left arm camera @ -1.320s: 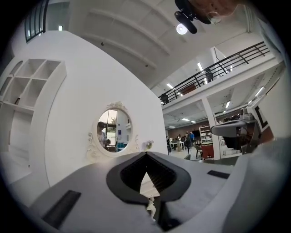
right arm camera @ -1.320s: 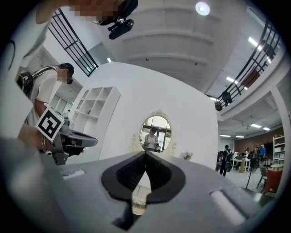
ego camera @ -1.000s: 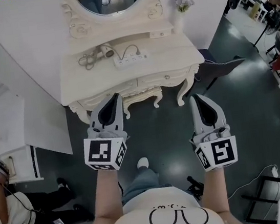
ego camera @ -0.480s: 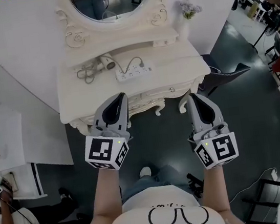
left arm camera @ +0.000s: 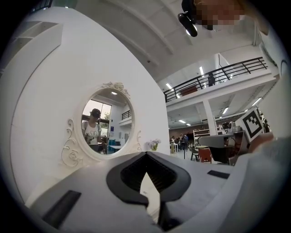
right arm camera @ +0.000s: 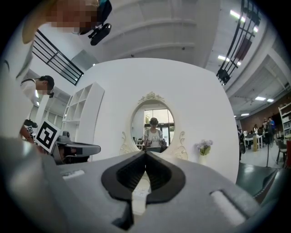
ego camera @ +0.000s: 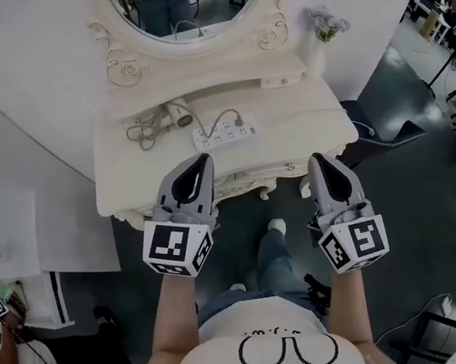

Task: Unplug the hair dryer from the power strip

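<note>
Both my claws are pressed together, nothing between the jaws. Left claw (ego camera: 205,160) has its tips over the front edge of the surface (ego camera: 313,127). Right claw (ego camera: 316,159) is just off that edge, near the right front corner. Both point level at the mirror (ego camera: 191,5).

Hair dryer (ego camera: 177,115) lies back left on the surface, with a bundle of cable just left of it. Power strip (ego camera: 226,135) lies mid-surface, near the dryer but apart from it. A dark plug (ego camera: 239,120) sits at the strip's far edge and its cord arcs back toward the dryer; too small to tell if it's fully seated. Neither claw touches the strip or the dryer. Flowers (ego camera: 323,22) are at the back right.
</note>
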